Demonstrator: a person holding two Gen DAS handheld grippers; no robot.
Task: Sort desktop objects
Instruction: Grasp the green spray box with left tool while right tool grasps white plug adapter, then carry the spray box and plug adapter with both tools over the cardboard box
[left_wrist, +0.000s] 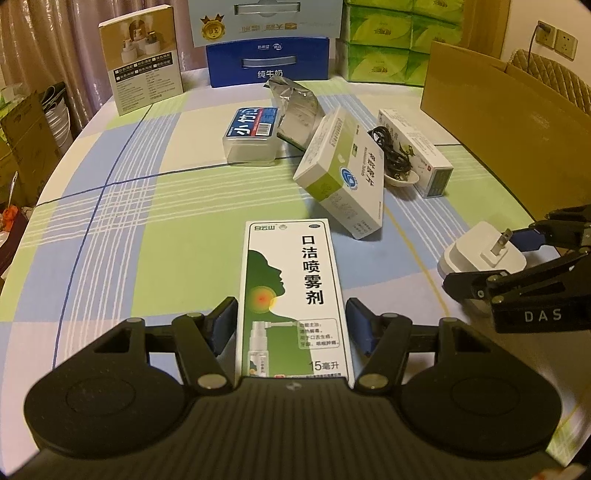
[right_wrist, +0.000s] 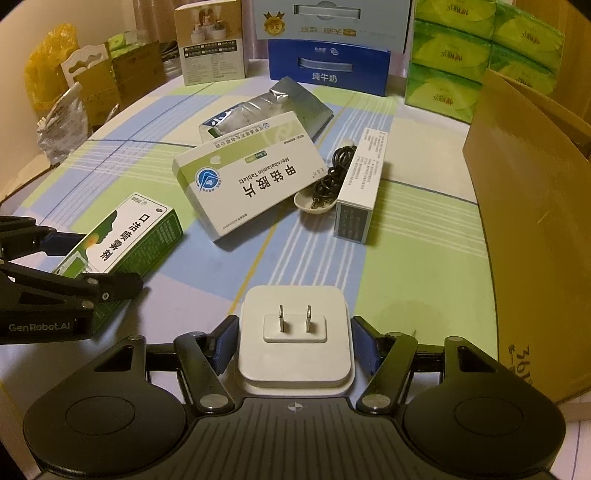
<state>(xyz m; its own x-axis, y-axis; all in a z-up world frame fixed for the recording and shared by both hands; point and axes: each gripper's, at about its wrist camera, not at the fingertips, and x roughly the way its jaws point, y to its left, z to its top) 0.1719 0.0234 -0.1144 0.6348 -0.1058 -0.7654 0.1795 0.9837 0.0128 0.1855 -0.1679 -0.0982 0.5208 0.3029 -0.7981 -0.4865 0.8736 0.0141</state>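
Observation:
My left gripper (left_wrist: 291, 326) is shut on a green and white spray box (left_wrist: 291, 291), its blue pads against both long sides; the box also shows in the right wrist view (right_wrist: 125, 236). My right gripper (right_wrist: 293, 341) is shut on a white plug charger (right_wrist: 294, 336) with its two prongs up; it also shows in the left wrist view (left_wrist: 480, 254). Both rest on or just above the checked tablecloth (left_wrist: 147, 206). A white and green tablet box (right_wrist: 247, 173) lies tilted in the middle.
A black cable (right_wrist: 332, 177) sits in a small white dish (right_wrist: 314, 205) beside a long white box (right_wrist: 360, 184). A foil pouch (right_wrist: 273, 107), a clear plastic case (left_wrist: 253, 134), a tall cardboard box (right_wrist: 535, 206) at right, milk cartons (right_wrist: 328, 66) and tissue packs (right_wrist: 461, 55) stand behind.

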